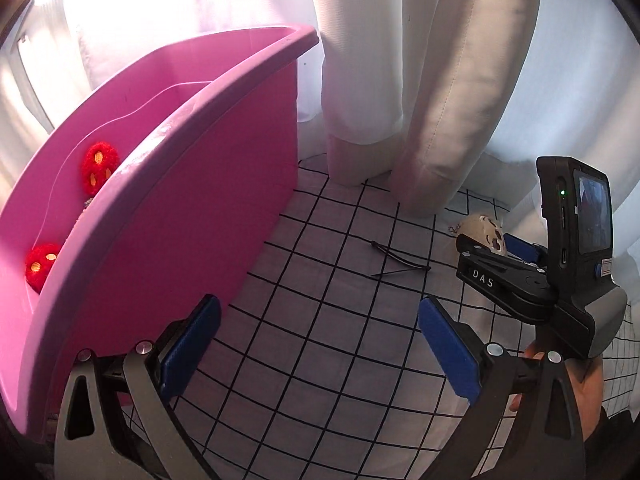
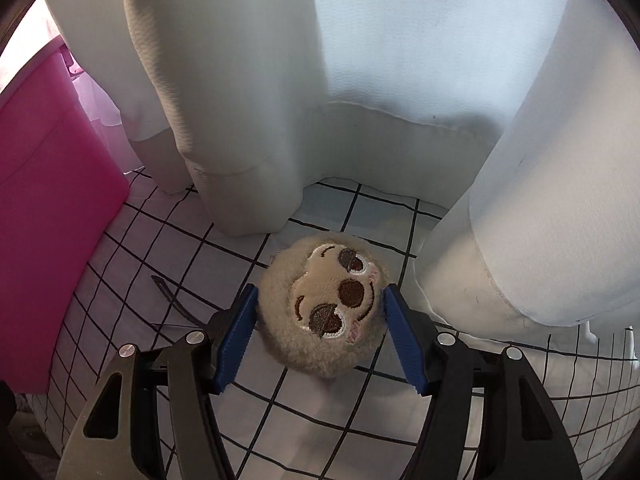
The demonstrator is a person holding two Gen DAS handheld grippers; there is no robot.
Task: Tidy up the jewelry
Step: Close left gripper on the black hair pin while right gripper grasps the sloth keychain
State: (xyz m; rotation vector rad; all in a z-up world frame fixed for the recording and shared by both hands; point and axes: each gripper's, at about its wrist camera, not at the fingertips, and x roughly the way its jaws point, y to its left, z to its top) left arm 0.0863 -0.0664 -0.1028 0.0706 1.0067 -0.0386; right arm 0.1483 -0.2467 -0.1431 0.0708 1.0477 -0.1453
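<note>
A beige plush charm [image 2: 326, 304] with an embroidered face lies on the black-and-white checked cloth [image 2: 168, 240]. My right gripper [image 2: 320, 288] is open and straddles it, one blue pad close to each side, neither squeezing it. The left wrist view shows this gripper [image 1: 500, 256] over the plush [image 1: 484, 228] at the right. My left gripper [image 1: 320, 304] hangs open and empty above the cloth, beside the pink bin [image 1: 192, 120]. Two red crocheted pieces [image 1: 99, 166] lie inside the bin. A thin black cord [image 1: 396, 260] rests on the cloth between bin and plush.
White curtains [image 1: 400, 80] hang down to the cloth just behind the plush and close to its right side [image 2: 540, 240]. The pink bin's wall [image 2: 52, 200] stands to the left. A hand [image 1: 588, 396] holds the right gripper's handle.
</note>
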